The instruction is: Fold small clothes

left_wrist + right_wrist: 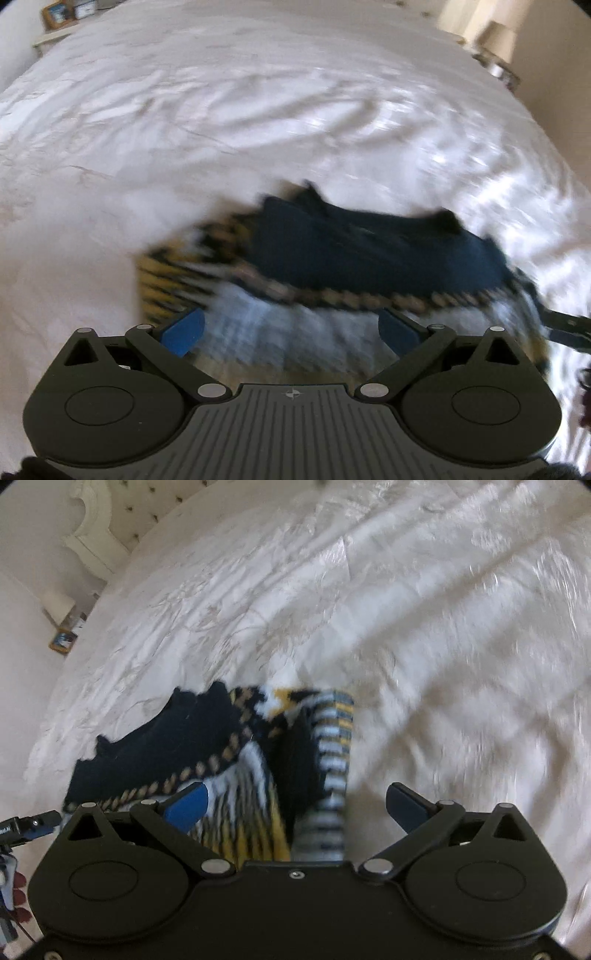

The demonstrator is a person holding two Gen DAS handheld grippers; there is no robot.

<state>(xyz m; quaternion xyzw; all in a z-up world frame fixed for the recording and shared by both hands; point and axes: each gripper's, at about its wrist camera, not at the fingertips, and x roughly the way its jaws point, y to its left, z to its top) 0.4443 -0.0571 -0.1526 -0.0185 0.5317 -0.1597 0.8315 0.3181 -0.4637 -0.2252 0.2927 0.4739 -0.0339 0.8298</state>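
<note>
White bedspread (406,590), patterned knit garment (207,746).

The navy, yellow and white patterned knit garment (332,266) lies on the white wrinkled bedspread (221,129), low and centre in the left wrist view, directly before the left gripper (291,332), whose fingers stand wide apart above its near edge. In the right wrist view it (221,753) sits lower left of centre, reaching between the spread fingers of the right gripper (295,806). A white tufted headboard (107,528) stands behind the bed at upper left, with a small framed picture (63,640) at the left edge.
</note>
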